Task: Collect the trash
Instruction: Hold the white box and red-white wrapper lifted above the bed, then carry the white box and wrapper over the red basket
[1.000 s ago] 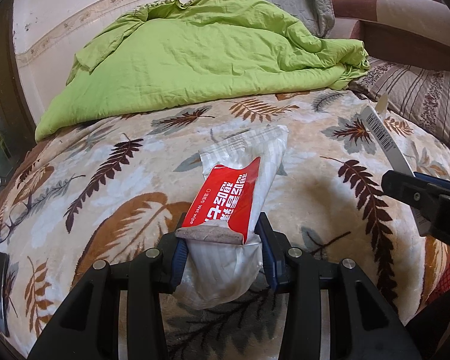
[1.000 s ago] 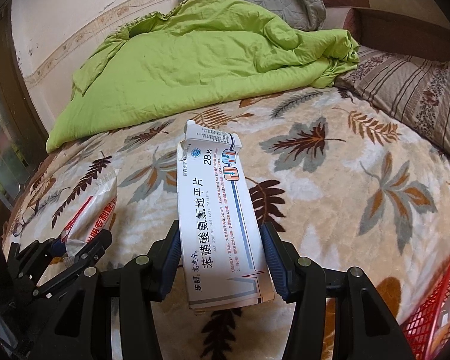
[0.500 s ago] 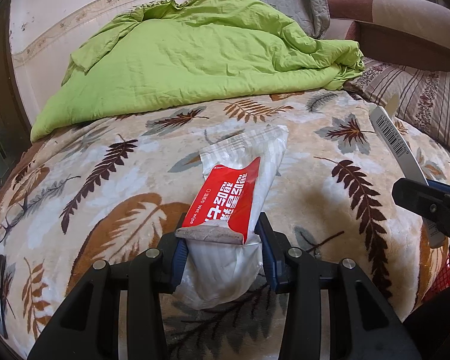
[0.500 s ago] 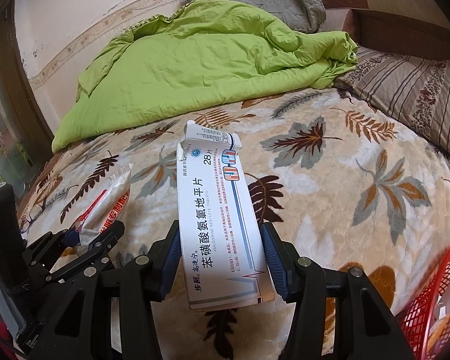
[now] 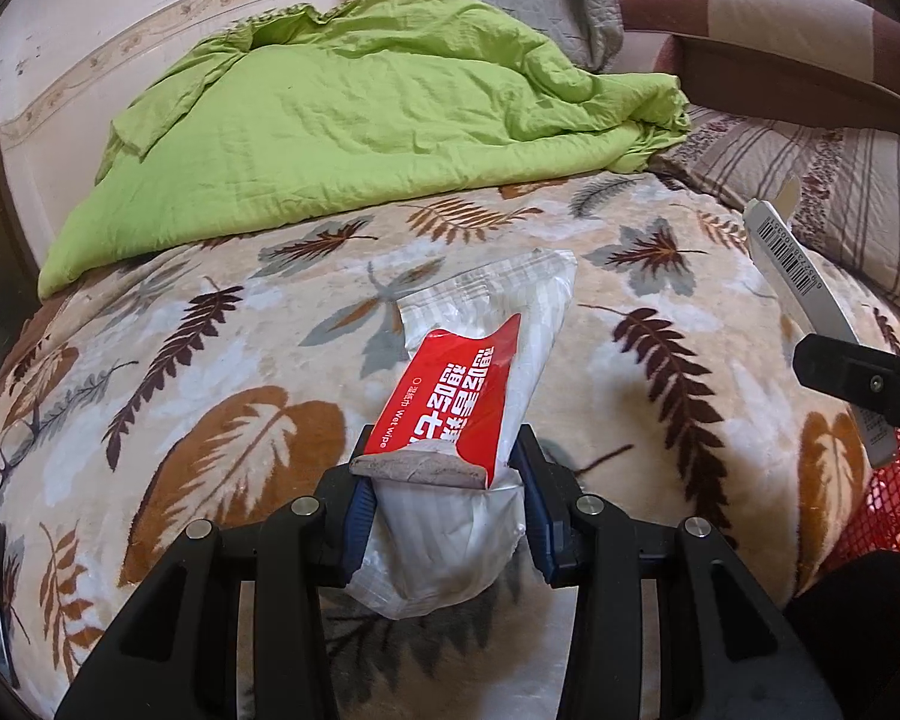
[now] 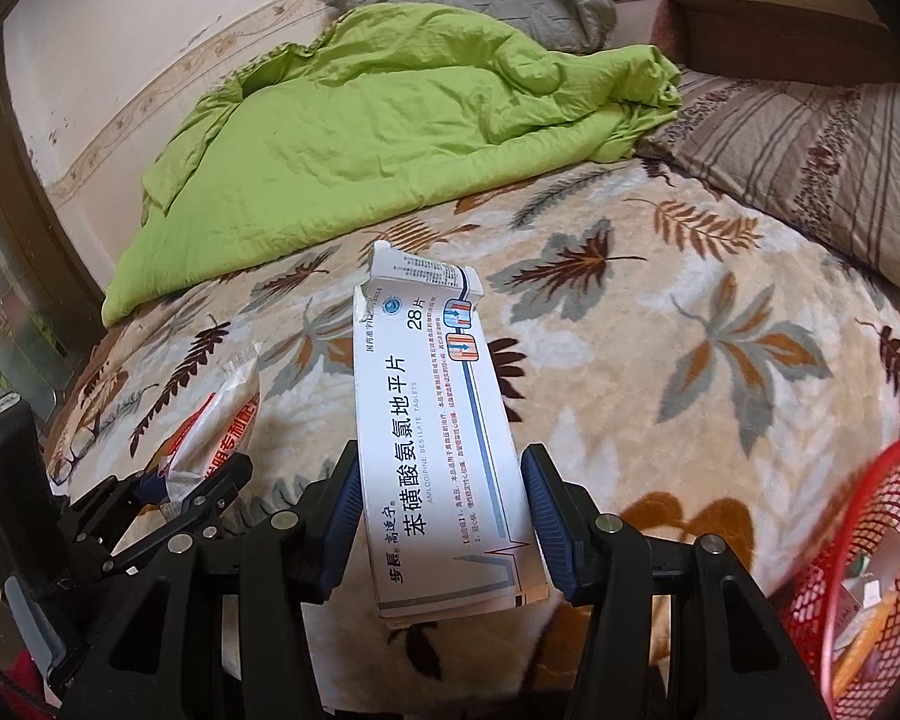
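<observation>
We are in the carrying step: both pieces of trash are picked up and held above the bed (image 6: 690,324). Our left gripper (image 5: 444,504) has its jaws clamped on the wet wipe packet (image 5: 480,384), low in the middle of the left view; our right gripper (image 6: 444,516) has its jaws clamped on the tablet box (image 6: 432,420), centre of the right view. The red basket (image 6: 894,540) sits at the lower right edge (some litter seems to lie in it already). Next, we judge, each piece must be swung over the basket rim and released without snagging the mesh. Compared with a second ago, the basket shows more fully at the right edge, and the grips are unchanged.
</observation>
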A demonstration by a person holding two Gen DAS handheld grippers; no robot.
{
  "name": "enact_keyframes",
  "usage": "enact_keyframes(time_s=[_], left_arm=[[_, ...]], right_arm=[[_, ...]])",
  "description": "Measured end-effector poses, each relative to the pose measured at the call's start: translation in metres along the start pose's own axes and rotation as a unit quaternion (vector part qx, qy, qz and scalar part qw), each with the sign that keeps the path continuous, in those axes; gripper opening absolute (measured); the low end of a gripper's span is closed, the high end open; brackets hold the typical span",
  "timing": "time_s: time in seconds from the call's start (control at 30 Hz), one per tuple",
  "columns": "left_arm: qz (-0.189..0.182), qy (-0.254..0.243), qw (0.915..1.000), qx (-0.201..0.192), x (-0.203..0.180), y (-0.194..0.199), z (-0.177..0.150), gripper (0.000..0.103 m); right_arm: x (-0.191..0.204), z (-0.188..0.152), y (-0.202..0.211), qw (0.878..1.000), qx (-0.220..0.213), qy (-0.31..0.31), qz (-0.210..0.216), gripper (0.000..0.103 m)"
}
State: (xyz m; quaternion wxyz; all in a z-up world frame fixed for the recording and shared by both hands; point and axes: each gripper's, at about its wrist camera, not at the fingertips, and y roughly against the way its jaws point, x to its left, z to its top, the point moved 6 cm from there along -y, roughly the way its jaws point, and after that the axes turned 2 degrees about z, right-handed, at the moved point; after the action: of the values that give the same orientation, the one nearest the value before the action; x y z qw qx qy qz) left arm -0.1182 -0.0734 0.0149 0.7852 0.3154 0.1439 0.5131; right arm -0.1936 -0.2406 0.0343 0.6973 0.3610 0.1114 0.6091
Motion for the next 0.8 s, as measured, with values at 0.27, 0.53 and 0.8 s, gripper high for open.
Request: enact_keyframes(time_s=[0.27,0.53,0.8], left_arm=[[-0.022,-0.011,0.9997,0.0,-0.016,0.011,0.005,0.041],[-0.045,-0.025,0.9987,0.003,-0.037,0.023,0.012,0.041],[-0.069,-0.039,0.9968,0.005,-0.063,0.033,0.024,0.041]], right_arm=[[-0.027,-0.003,0.027,1.0,-0.01,-0.021,-0.019,0.057],[-0.06,-0.005,0.049,0.997,-0.019,-0.055,-0.041,0.056],[-0.078,-0.004,0.071,0.996,-0.03,-0.063,-0.052,0.057]])
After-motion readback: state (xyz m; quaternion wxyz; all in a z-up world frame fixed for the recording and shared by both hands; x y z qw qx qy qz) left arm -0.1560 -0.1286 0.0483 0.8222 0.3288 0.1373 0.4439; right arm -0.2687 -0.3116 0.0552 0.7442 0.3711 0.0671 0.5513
